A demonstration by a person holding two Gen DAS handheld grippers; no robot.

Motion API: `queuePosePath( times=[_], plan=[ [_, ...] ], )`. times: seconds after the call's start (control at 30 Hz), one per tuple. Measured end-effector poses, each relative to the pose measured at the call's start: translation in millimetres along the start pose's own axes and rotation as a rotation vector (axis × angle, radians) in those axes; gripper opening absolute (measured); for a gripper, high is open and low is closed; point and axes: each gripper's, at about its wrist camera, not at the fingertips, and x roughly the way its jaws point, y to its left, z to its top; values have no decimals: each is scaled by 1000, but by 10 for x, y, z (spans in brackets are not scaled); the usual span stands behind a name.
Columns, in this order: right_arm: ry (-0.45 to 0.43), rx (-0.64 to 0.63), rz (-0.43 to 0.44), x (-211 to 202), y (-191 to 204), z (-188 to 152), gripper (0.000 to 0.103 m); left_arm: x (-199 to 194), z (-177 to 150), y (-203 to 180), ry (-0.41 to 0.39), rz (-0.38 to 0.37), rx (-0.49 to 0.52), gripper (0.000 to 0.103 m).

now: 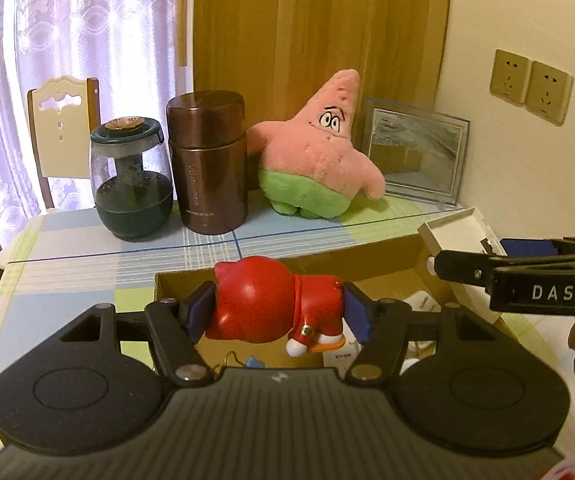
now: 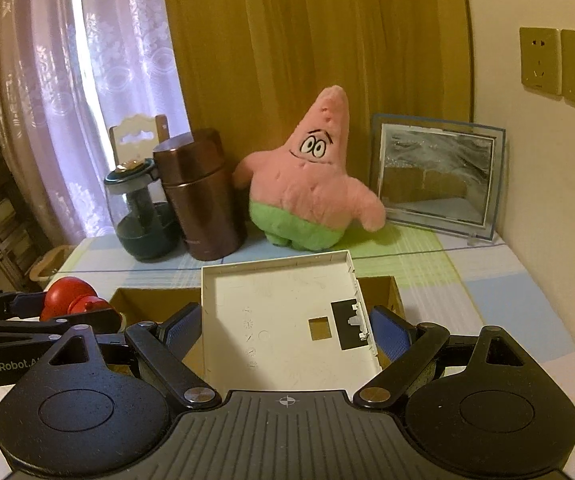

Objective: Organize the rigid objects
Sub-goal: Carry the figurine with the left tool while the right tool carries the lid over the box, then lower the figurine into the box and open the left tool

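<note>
Two grippers are up over the cardboard box (image 1: 387, 248), and both are loaded. The left gripper (image 1: 277, 312) has its jaws clamped on a red figurine (image 1: 263, 304), which lies sideways between the blue pads (image 1: 199, 312), head toward the left pad and white-and-orange feet hanging low on the right. It hangs clear above the open box, where a small blue item and some white packets show below it.

Over on the right, the right gripper (image 2: 285, 332) has its jaws spread wide on a white plastic tray (image 2: 283, 316), pads pressing on its two side edges. The tray tilts up toward the camera, showing its hollow inside with a square cutout and a black patch. It too hangs over the box (image 2: 383, 292).

Each gripper shows at the edge of the other's view, so they sit side by side, apart.

Along the back of the checked counter (image 1: 67, 264) stand a glass teapot (image 1: 131, 184) with dark liquid, a brown metal flask (image 1: 209, 168) touching it, a pink star plush (image 1: 319, 156) and a leaning picture frame (image 1: 415, 152).
</note>
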Motion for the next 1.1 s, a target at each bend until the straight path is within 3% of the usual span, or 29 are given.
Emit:
queuePosePath(
  times=[0.57, 1.1],
  plan=[
    [66, 15, -19, 515, -94, -81, 87, 576, -3, 97, 58, -15, -19, 63],
    [102, 33, -34, 674, -170, -194, 87, 787, -124, 179, 100, -5, -43, 63]
  ],
)
